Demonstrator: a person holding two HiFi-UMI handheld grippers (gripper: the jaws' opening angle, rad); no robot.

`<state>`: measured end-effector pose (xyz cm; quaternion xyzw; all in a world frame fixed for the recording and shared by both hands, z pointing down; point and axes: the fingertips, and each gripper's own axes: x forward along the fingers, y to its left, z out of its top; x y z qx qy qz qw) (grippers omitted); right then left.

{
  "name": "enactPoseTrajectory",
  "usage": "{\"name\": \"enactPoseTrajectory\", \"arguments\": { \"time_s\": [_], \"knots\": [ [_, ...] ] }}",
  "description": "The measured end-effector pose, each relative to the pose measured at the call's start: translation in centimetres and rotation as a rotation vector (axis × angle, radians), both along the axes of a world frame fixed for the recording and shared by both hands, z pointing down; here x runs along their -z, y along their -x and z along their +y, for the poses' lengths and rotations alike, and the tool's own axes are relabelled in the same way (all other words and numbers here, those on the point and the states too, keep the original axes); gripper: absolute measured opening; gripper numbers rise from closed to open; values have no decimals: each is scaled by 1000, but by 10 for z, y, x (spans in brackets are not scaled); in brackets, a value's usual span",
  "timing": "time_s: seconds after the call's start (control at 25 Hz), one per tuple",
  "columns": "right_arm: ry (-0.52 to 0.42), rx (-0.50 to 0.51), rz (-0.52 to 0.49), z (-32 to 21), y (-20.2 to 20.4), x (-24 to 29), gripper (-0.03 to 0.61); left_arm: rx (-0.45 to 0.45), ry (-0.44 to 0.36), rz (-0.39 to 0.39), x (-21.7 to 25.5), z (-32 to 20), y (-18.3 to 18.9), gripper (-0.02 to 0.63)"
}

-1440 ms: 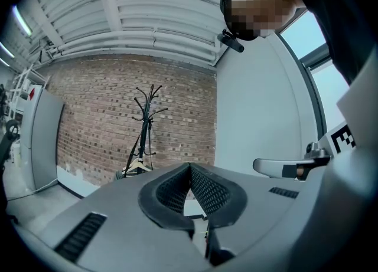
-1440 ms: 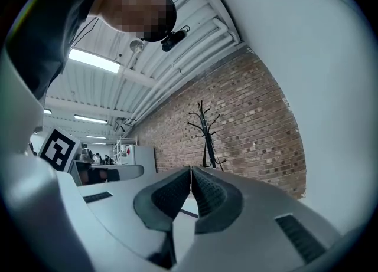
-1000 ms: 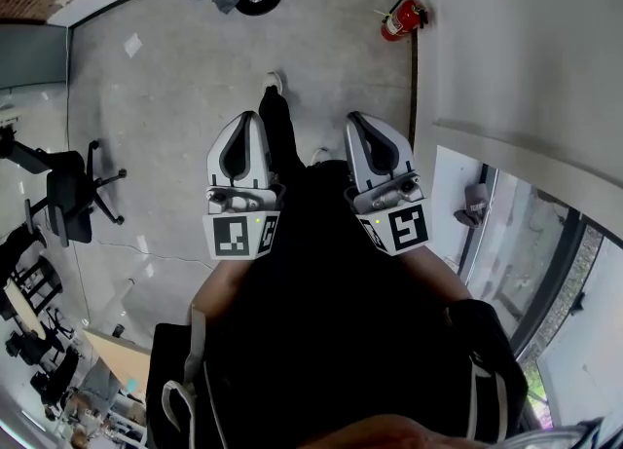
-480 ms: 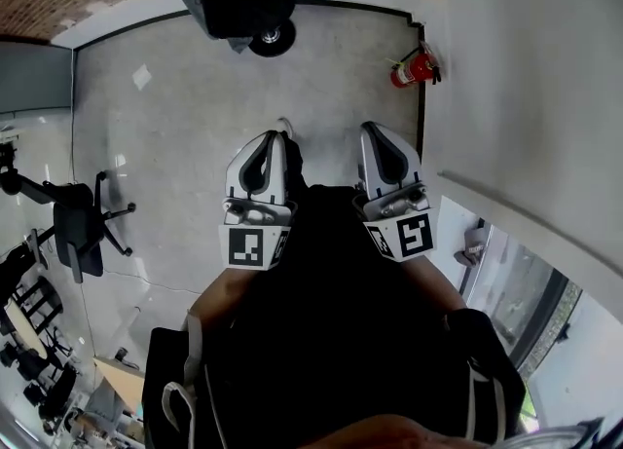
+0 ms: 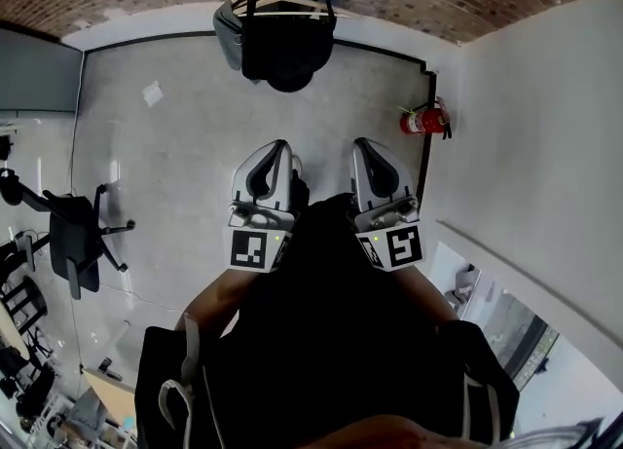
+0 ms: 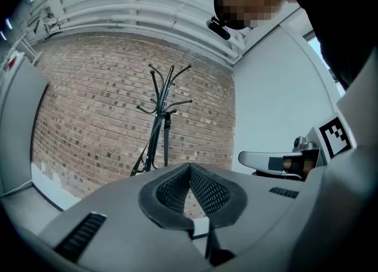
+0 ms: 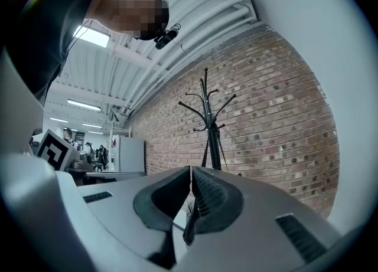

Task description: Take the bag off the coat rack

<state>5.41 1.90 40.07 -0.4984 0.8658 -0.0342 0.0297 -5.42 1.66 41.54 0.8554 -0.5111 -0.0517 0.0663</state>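
Black fabric bag (image 5: pixel 287 50): it hangs high on the coat rack, with its straps running up to the top of the pole; it lies straight ahead of you, well apart from both grippers; nothing touches it.
Coat rack: the thin black metal coat rack (image 6: pixel 163 117) stands upright against the red-brown brick wall (image 6: pixel 88 105); its curved hooks (image 7: pixel 207 101) fan out at the top; in both gripper views the gripper bodies hide the bag itself, and only dark straps show low on the pole.
Left tongs: your left gripper (image 5: pixel 279 149) points level toward the rack; its dark ribbed pads (image 6: pixel 205 191) meet at the tip; the jaws are closed with nothing between them.
Right tongs: your right gripper (image 5: pixel 361 145) runs alongside the left one, aimed the same way; its ribbed pads (image 7: pixel 209 197) are pressed together along a thin seam; it is closed and empty too.
Floor: the grey concrete floor (image 5: pixel 165 155) spreads between you and the rack.
Corner: a red fire extinguisher (image 5: pixel 423 122) sits at the foot of the white wall (image 5: pixel 545 126), to the right of your right gripper.
Chair: a black office chair (image 5: pixel 78 238) stands at the far left, well apart from the rack.
You: your black clothing (image 5: pixel 331 340) fills the lower middle of the head view, behind the two marker cubes.
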Motion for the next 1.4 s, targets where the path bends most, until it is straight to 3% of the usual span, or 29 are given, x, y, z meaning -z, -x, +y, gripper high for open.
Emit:
{"name": "enactPoseTrajectory", "arguments": {
  "time_s": [0.08, 0.28, 0.84, 1.04, 1.08, 1.16, 1.28, 1.4],
  "knots": [
    [-3, 3, 3, -15, 8, 4, 21, 3, -27, 17, 7, -19, 6, 20],
    [2, 30, 0, -37, 12, 4, 21, 21, 22, -22, -1, -40, 5, 20],
    [0, 91, -30, -128, 2, 16, 23, 214, 34, -15, 13, -107, 0, 20],
    [14, 87, -29, -152, 7, 12, 25, 187, 53, -11, 12, -130, 6, 23],
    [9, 94, -31, -157, 9, 13, 34, 190, 41, -6, 16, -136, 10, 23],
    [-2, 99, -30, -172, 11, 16, 117, 195, 8, 2, 24, -151, 15, 26],
    [-26, 76, -17, -200, 11, 18, 117, 185, -25, -3, 29, -178, 19, 115],
    [-26, 57, -8, -226, 13, 16, 117, 187, -41, -39, 25, -205, 25, 123]
  ]
}}
